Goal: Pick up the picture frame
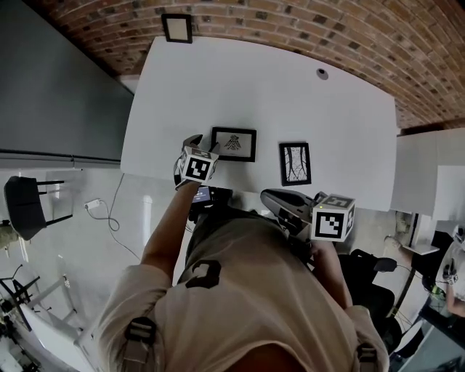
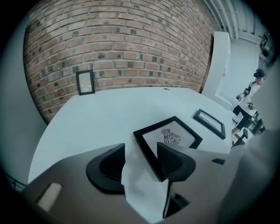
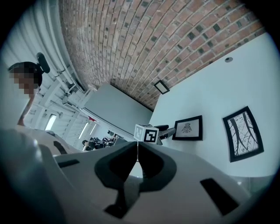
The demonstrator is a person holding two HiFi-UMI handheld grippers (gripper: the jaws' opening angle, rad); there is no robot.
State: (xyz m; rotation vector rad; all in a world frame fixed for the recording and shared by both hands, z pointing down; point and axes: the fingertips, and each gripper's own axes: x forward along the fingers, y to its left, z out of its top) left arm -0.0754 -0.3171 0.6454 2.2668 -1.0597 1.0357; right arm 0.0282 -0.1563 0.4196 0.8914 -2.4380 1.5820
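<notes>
3 frames show on the white desk (image 1: 254,87): a small frame (image 1: 176,27) propped at the far edge by the brick wall (image 1: 305,22), a branch-print frame (image 1: 295,163) lying flat nearer the person, and the bird-print frame (image 1: 233,144) flat just left of it, close to the near edge. That last 1 looks like the target. The left gripper (image 2: 141,151) is angled down at its near-left corner, jaws apart, w/ the black border running btwn them but no pad pressing yet. The right gripper (image 3: 138,144) hangs by the desk's near edge, jaws together on nothing.

Step in hand, as I read it: seat the grip. The frame lies flat, so 1 jaw probably has to slide under the border and the other over the glass. Go in low and square to the edge, not across the corner, or it'll likely skate on the smooth top. Close firmly, then lift level, since a corner hold may let it swing.
</notes>
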